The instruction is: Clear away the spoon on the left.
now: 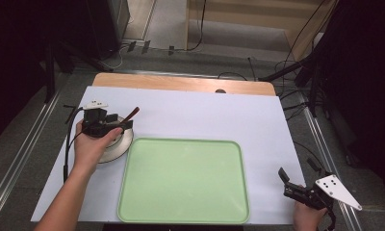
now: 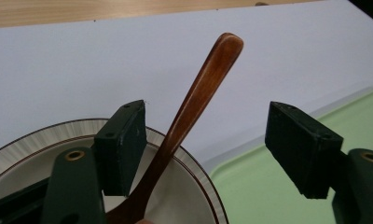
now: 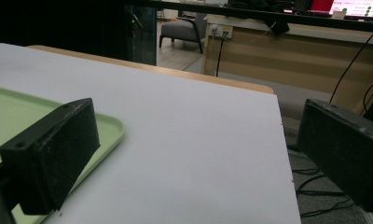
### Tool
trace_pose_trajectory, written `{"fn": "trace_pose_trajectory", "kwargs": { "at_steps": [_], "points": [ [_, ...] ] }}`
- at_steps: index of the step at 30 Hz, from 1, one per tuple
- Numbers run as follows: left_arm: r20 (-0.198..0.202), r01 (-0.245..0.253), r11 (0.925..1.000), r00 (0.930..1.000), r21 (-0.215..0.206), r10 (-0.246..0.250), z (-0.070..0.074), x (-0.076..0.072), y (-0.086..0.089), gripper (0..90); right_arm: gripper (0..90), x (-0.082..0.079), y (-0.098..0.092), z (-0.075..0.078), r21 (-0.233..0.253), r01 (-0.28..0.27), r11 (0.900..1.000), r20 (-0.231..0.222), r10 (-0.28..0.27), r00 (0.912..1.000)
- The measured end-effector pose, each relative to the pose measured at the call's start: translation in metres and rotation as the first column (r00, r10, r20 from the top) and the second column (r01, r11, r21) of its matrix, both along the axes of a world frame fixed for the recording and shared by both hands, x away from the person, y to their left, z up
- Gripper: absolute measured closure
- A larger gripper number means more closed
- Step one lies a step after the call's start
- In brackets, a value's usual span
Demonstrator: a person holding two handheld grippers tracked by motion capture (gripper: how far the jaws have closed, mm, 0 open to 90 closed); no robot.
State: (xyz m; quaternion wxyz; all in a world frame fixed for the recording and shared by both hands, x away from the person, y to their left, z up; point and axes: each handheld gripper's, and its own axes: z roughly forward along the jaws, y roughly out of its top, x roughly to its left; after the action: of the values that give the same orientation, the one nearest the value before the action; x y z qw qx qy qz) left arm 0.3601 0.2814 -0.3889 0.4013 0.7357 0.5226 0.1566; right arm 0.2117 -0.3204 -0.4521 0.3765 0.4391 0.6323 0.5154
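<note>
White paper covers the desk (image 1: 190, 115); a wooden spoon (image 2: 194, 102) leans in the ribbed plate (image 2: 31, 135) beside the green tray (image 1: 181, 180). Left gripper (image 2: 208, 149) fingers spread around its handle, right gripper (image 1: 299, 175) open, idle. Light, stiff, smooth: pinch mid-handle

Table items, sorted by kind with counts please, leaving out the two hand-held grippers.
Wooden spoon: 1
Plate: 1
Green tray: 1
White sheet covering the table: 1
Total: 4
</note>
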Motion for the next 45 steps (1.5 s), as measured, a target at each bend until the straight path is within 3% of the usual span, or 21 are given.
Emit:
{"fn": "trace_pose_trajectory", "kwargs": {
  "at_steps": [5, 11, 17, 21, 23, 27, 28, 31, 34, 37, 41, 42, 45],
  "points": [
    [-0.017, -0.032, 0.9979, 0.9993, 0.057, 0.033, -0.006, 0.009, -0.008, 35.3, 0.0, 0.0, -0.001, 0.0, 0.005, 0.0, 1.0, -0.001, 0.0, 1.0],
    [-0.035, -0.064, 0.9929, 0.997, 0.1, 0.068, -0.002, 0.011, -0.013, 40.5, 0.0, 0.0, -0.001, 0.0, 0.005, -0.001, 1.0, -0.003, 0.001, 1.0],
    [-0.052, -0.053, 0.9923, 0.9969, 0.112, 0.059, -0.003, 0.018, -0.018, 43.1, 0.0, 0.0, 0.0, 0.0, 0.004, 0.0, 1.0, -0.003, 0.0, 1.0],
    [-0.073, -0.069, 0.9858, 0.9941, 0.153, 0.081, -0.007, 0.024, -0.022, 47.2, 0.0, 0.0, 0.0, 0.0, 0.005, 0.001, 1.0, -0.004, -0.001, 1.0],
    [-0.084, -0.087, 0.9804, 0.9912, 0.177, 0.103, -0.008, 0.027, -0.025, 54.5, 0.0, 0.0, 0.0, 0.0, 0.006, 0.0, 1.0, -0.004, 0.0, 1.0],
    [-0.097, -0.081, 0.975, 0.99, 0.207, 0.102, -0.008, 0.029, -0.027, 65.4, 0.0, 0.0, 0.0, 0.0, 0.004, -0.001, 1.0, -0.003, 0.001, 1.0],
    [-0.095, -0.081, 0.9718, 0.99, 0.222, 0.104, -0.008, 0.029, -0.027, 65.4, 0.0, 0.0, 0.0, 0.0, 0.004, 0.0, 1.0, -0.004, 0.0, 1.0],
    [-0.09, -0.069, 0.9765, 0.992, 0.204, 0.089, -0.008, 0.028, -0.026, 70.2, 0.0, 0.0, 0.0, 0.0, 0.003, -0.003, 1.0, -0.001, 0.003, 1.0],
    [-0.071, -0.066, 0.974, 0.994, 0.217, 0.083, -0.006, 0.027, -0.024, 75.2, 0.0, 0.0, -0.001, 0.0, 0.007, -0.003, 1.0, -0.001, 0.003, 1.0],
    [-0.042, -0.067, 0.9657, 0.9959, 0.251, 0.08, -0.004, 0.024, -0.023, 84.5, 0.0, 0.0, 0.0, 0.0, 0.007, -0.001, 1.0, -0.003, 0.001, 1.0],
    [-0.003, -0.072, 0.9599, 0.9971, 0.271, 0.076, -0.001, 0.022, -0.019, 84.9, 0.0, 0.0, 0.0, 0.0, 0.005, -0.001, 1.0, -0.003, 0.001, 1.0],
    [0.014, -0.076, 0.9553, 0.9971, 0.286, 0.075, 0.001, 0.02, -0.017, 85.0, 0.0, 0.0, 0.0, 0.0, 0.005, 0.0, 1.0, -0.004, 0.0, 1.0],
    [0.043, -0.091, 0.955, 0.9957, 0.282, 0.082, 0.003, 0.018, -0.013, 85.1, 0.0, 0.0, 0.0, 0.0, 0.005, 0.0, 1.0, -0.003, 0.0, 1.0]
  ]
}}
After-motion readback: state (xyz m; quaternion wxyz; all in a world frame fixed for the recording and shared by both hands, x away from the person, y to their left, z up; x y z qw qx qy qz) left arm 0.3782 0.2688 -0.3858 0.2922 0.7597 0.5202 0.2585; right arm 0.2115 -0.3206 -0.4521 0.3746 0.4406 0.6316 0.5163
